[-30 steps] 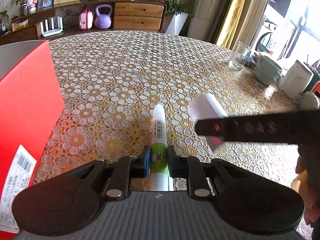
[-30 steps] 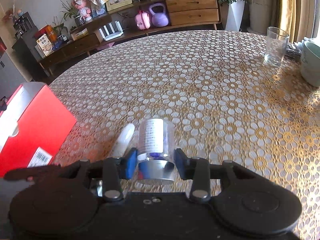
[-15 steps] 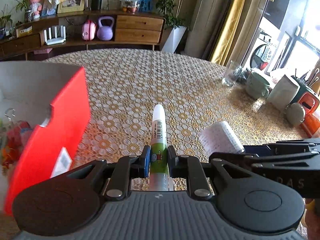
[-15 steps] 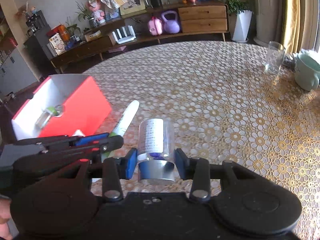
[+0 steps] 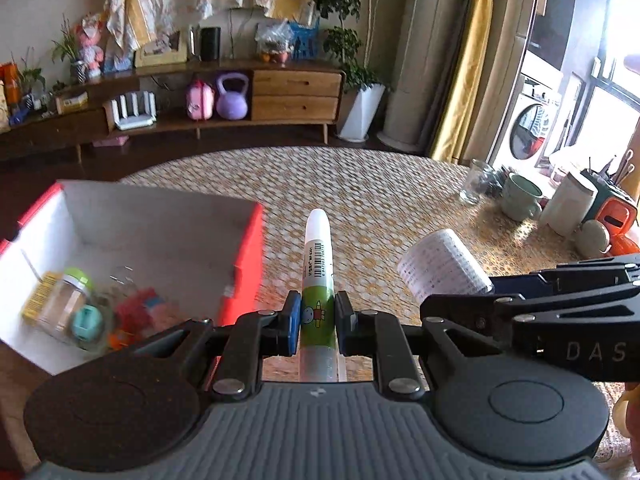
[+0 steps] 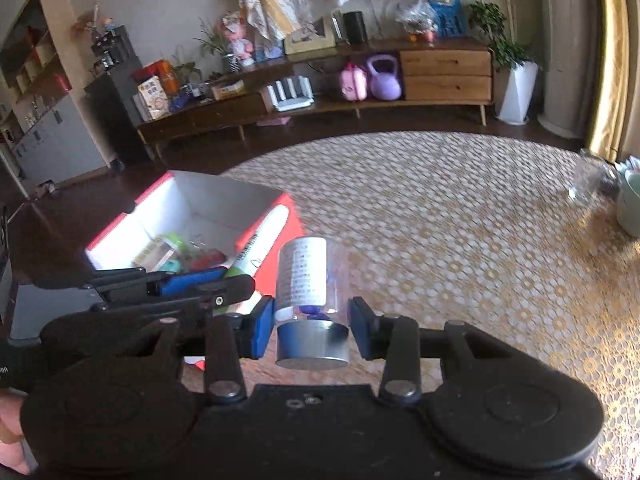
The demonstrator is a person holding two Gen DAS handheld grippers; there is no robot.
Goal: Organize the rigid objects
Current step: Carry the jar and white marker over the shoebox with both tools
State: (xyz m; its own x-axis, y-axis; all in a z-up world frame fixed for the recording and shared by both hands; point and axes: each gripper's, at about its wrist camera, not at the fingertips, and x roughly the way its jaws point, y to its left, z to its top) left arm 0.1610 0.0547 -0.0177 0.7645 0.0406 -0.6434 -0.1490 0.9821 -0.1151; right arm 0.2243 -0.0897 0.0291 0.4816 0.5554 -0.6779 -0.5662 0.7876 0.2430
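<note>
- The left gripper (image 5: 316, 326) is clamped on a glue stick (image 5: 318, 280), its blue pads pressing the green-labelled lower body while the white cap end points forward, above the worktop (image 5: 380, 200) and just beside the near corner of the red box (image 5: 244, 264).
- The glue stick looks light, stiff and smooth-skinned; a grip low on the barrel leaves a long free end, so I judge it could pivot or slide if swung fast.
- The right gripper (image 6: 312, 326) holds a small clear jar (image 6: 306, 276) with a printed label and a metal lid (image 6: 312, 346); the fingers (image 6: 262, 330) pinch it at the clear band just above the lid, with the jar's base pointing forward.
- The jar seems rigid and probably glass or hard plastic, so a drop may crack it. Its round, glossy wall is slippery; I cannot tell how firmly the right-hand pad bears on it.
- Both items are in the air, near the box's open top, neither yet inside.
- The box already holds a clear jar with a green lid (image 5: 66, 300) and blurred small items, so lowering gently before letting go seems wiser than dropping.
- A drinking glass (image 5: 474, 182) and a mug (image 5: 520, 198) stand well apart at the worktop's far edge.
</note>
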